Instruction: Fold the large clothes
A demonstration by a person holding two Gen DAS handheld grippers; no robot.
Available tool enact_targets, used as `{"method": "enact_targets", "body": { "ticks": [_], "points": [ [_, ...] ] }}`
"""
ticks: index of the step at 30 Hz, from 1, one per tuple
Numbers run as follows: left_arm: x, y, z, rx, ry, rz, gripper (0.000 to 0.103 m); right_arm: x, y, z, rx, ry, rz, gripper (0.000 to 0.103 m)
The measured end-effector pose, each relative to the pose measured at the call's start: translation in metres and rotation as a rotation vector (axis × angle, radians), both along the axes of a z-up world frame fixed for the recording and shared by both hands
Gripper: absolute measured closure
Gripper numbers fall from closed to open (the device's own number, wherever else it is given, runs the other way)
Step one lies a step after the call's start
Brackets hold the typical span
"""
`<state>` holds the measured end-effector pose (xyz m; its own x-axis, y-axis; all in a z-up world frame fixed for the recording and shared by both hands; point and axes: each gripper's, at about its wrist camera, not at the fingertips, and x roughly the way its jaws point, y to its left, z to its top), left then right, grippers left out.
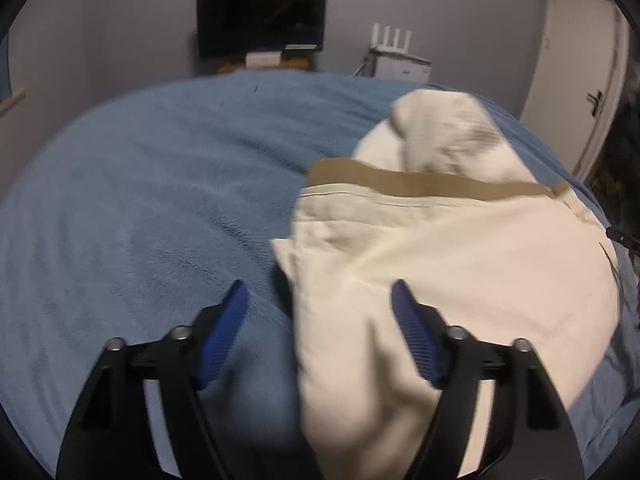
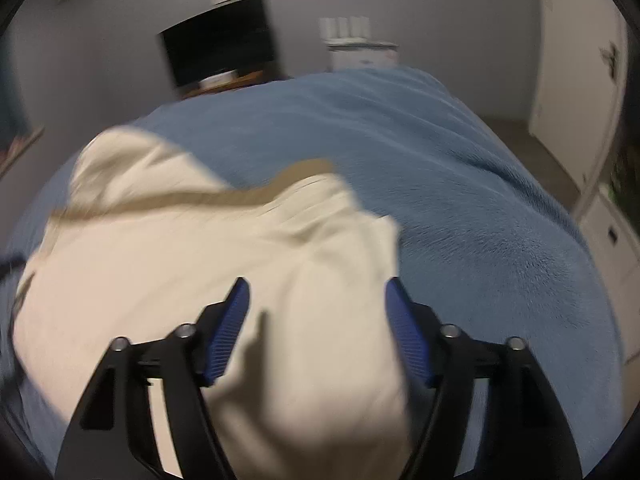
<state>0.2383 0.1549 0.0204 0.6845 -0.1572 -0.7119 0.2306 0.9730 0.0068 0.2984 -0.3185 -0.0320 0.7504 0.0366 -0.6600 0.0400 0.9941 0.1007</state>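
Claws first: left gripper (image 1: 318,294) and right gripper (image 2: 316,290) both hang spread apart, gripping nothing, over the cream garment (image 1: 460,264). It lies bunched on the blue blanket (image 1: 152,184), tan band (image 1: 424,184) toward one o'clock in the left view. Judging by that rumple, folding looks partway at best, with flattening and squaring left.

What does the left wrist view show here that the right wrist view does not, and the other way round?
Only the left wrist view shows dark smudges on the far cream fold and a thin dark cord along the garment's right edge.

Only the right wrist view shows bare floor between bed and door, and white drawer fronts at far right.

Both show the cream garment with its tan band on the blue blanket, the dark screen, the white door, and an open gripper, left and right, holding nothing.
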Motion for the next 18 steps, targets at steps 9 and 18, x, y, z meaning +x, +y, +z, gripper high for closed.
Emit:
{"method": "enact_targets", "body": {
  "ticks": [9,18],
  "points": [
    [-0.053,-0.109,-0.035,0.075,0.075,-0.152,0.011,-0.026,0.098,-0.025,-0.128,0.078,0.179,0.018],
    [0.062,-0.135,-0.055,0.046,0.177,-0.018,0.006,0.088,0.110,-0.023,-0.067,0.138,0.084,0.009]
  ]
}}
